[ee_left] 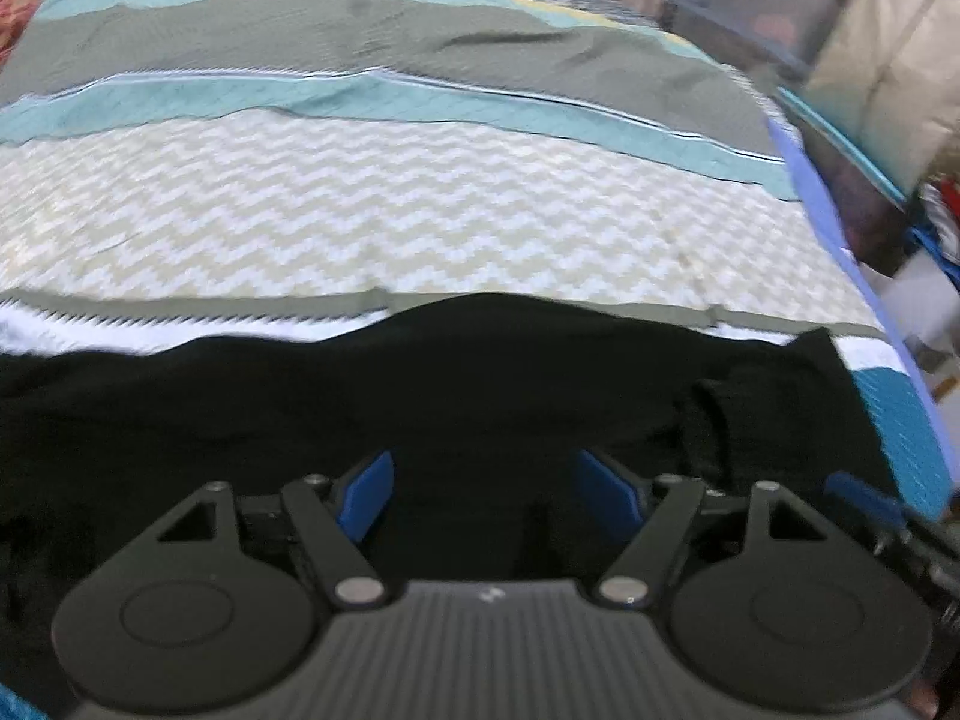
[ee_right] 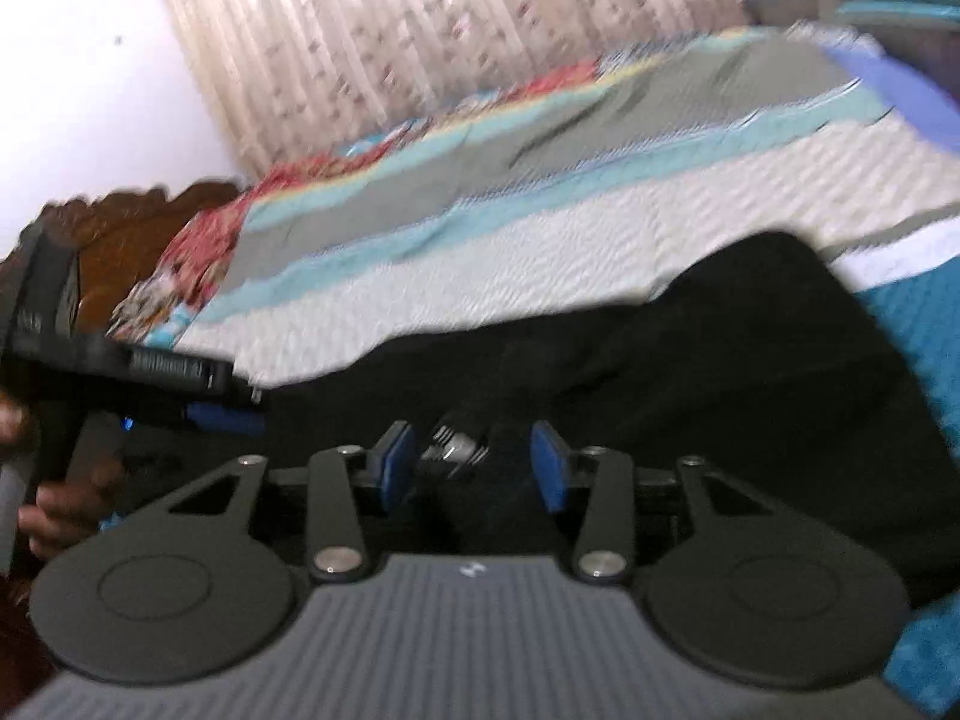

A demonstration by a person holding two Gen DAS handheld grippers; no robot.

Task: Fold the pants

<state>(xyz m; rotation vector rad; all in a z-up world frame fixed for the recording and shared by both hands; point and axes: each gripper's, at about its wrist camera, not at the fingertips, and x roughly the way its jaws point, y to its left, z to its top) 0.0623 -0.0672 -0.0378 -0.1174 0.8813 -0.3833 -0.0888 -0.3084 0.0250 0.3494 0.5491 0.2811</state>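
Observation:
Black pants [ee_left: 456, 384] lie spread across the near part of a bed, with a small fold or cuff bunched at the right [ee_left: 714, 426]. My left gripper [ee_left: 483, 495] is open just above the black cloth, its blue pads wide apart. In the right wrist view the pants [ee_right: 690, 372] run from the lower left up to the right. My right gripper [ee_right: 474, 465] is open over them, with a black-and-white striped tag or band [ee_right: 453, 441] between its pads. The left gripper [ee_right: 180, 384] shows at the left, held by a hand.
The bed carries a striped quilt [ee_left: 390, 210] with chevron, teal and grey bands. Its right edge [ee_left: 840, 228] drops off toward bins and a cushion [ee_left: 888, 72]. A wooden headboard [ee_right: 132, 234] and a curtain [ee_right: 420, 24] stand at the far side.

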